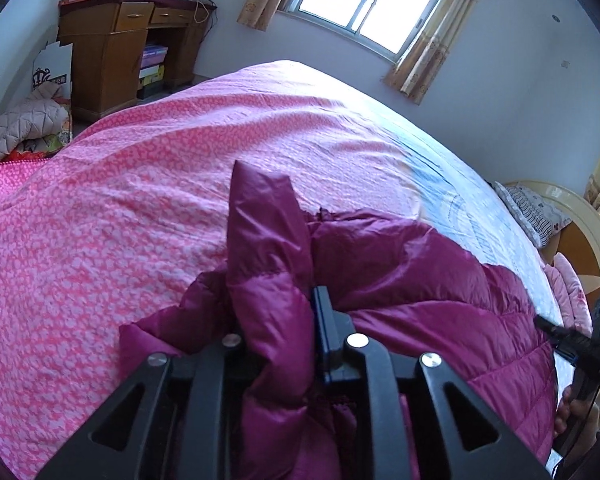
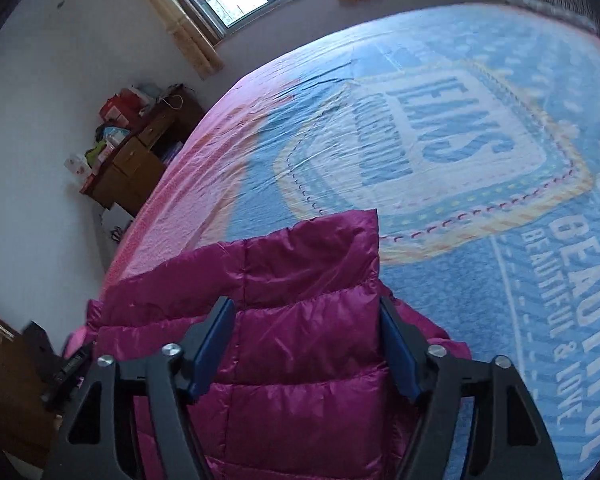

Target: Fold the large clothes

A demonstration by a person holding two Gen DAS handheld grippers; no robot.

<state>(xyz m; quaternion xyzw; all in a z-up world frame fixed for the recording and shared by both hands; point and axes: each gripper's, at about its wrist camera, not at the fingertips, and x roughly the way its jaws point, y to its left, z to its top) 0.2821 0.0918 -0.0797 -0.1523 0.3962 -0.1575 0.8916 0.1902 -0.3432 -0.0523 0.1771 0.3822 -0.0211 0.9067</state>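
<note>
Two grippers work a magenta puffer jacket (image 1: 412,264) lying on the bed (image 1: 120,208). The left gripper (image 1: 278,320) has its fingers clamped on a raised fold of the jacket. The right gripper (image 2: 306,344) hangs over the jacket, fingers (image 2: 210,354) spread wide apart with quilted fabric between them.

both claws (image 1: 274,344) (image 2: 306,344): black linkage arms, silver screws, blue finger pads (image 2: 210,350).

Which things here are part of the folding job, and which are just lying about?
Part of the job: magenta puffer jacket, left tool clamping a fold of it, right tool open over it.

Lying about: wooden desk, striped pillow, quilted bundle, curtains.
</note>
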